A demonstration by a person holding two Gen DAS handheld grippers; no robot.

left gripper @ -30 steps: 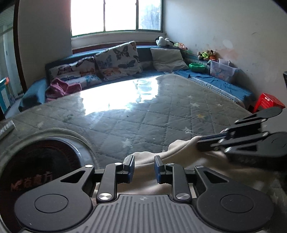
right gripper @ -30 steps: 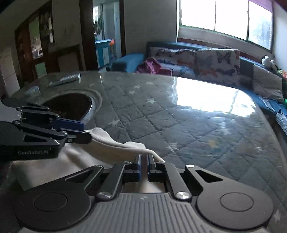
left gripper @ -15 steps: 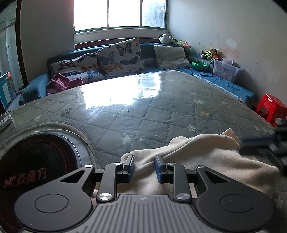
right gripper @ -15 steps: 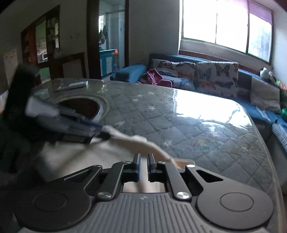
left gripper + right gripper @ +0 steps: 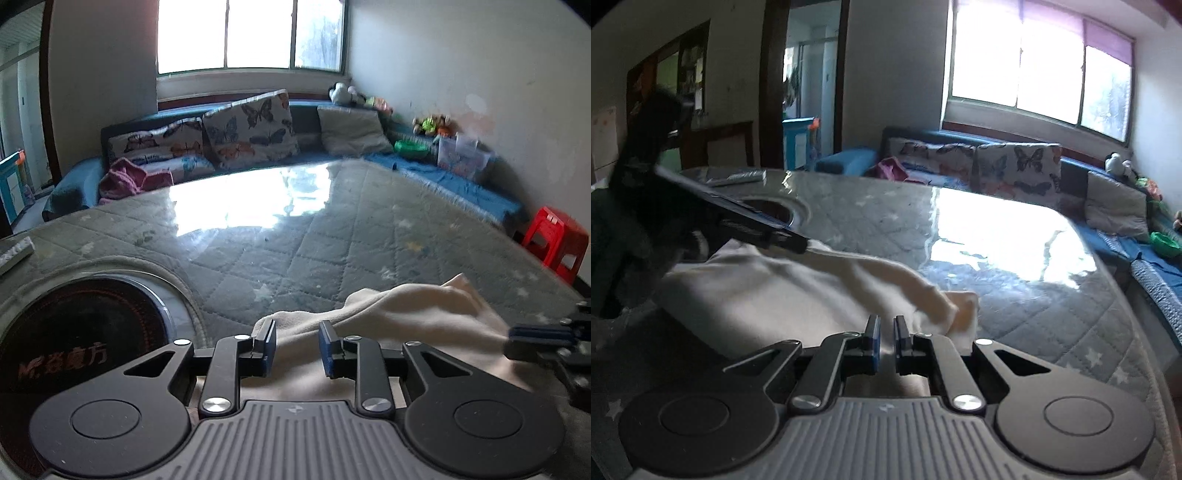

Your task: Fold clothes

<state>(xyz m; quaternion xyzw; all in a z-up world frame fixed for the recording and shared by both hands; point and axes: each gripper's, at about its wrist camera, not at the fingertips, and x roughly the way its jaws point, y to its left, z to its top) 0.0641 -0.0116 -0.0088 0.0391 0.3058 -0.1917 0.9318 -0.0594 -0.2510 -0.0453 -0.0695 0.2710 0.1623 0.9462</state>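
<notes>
The left gripper (image 5: 297,345) stands with its jaws parted to a moderate gap, and the cream garment (image 5: 406,317) lies between and under them; whether the pads touch the cloth cannot be told. In the right wrist view this gripper is a dark blur whose tip meets the garment's far left edge.

The right gripper (image 5: 884,341) has its jaws drawn to a narrow slit with pale cloth showing in the gap, though an actual pinch cannot be confirmed. The cream garment (image 5: 798,291) spreads out ahead and to the left of these jaws, with a rolled fold running to its right corner just beyond the fingertips.

The garment lies on the near edge of a quilted grey table cover (image 5: 332,236). Left of the garment, a dark round inset (image 5: 81,343) sits in the table. Beyond the garment, past the table's far edge, butterfly cushions (image 5: 251,129) line a blue sofa, and a red stool (image 5: 557,240) stands to the garment's right.
</notes>
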